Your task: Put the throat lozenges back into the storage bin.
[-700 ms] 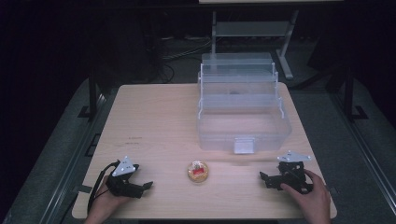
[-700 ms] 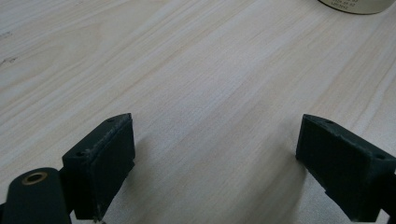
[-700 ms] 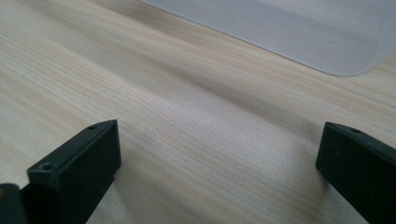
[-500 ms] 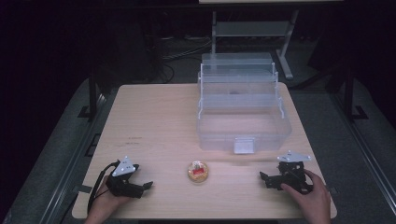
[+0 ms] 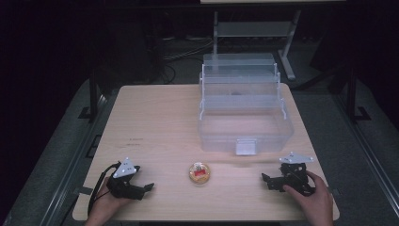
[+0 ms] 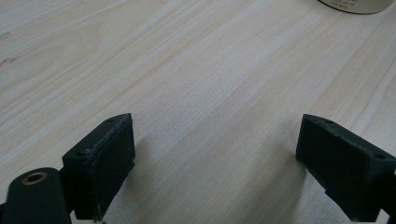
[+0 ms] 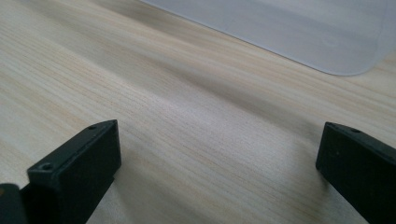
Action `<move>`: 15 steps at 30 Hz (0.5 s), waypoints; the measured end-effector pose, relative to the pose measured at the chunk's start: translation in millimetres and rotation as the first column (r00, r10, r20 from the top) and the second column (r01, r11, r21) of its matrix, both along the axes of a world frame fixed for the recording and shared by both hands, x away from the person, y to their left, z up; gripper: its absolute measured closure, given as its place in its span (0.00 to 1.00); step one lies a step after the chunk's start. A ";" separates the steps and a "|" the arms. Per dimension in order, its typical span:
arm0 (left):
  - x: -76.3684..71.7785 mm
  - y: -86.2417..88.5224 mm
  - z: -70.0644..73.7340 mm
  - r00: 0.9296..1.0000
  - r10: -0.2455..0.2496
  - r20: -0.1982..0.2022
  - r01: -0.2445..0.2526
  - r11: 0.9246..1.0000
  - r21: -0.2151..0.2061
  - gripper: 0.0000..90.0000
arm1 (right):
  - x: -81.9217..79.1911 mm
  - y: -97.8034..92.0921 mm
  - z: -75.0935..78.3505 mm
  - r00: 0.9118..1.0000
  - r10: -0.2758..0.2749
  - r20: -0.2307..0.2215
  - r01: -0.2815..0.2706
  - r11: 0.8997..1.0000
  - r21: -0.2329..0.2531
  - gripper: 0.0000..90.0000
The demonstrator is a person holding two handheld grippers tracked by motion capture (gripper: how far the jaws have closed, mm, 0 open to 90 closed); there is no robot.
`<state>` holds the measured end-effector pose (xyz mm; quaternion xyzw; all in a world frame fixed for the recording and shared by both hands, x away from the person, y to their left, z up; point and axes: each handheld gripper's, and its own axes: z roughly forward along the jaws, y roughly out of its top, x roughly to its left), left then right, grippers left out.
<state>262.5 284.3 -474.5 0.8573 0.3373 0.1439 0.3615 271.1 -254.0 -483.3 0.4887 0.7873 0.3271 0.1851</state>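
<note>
Two claws rest low on the pale wooden surface [image 5: 160,117] in the high view: the left claw [image 5: 147,187] and right claw [image 5: 266,179] point inward, with the small round clear-lidded container with red contents [image 5: 199,173] between them. A clear plastic tiered box [image 5: 244,108] stands beyond the right claw.

Left gripper view: the left claw [image 6: 215,158] gapes wide, empty, the container's rim [image 6: 355,5] ahead to its right.

Right gripper view: the right claw [image 7: 219,163] is wide open, empty, the box's base [image 7: 299,28] ahead.
</note>
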 end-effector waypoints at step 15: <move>1.7 -3.4 3.3 1.000 -0.017 -0.020 0.017 1.000 0.025 0.13 | 0.0 0.0 0.0 1.000 0.000 0.000 0.000 1.000 0.000 0.00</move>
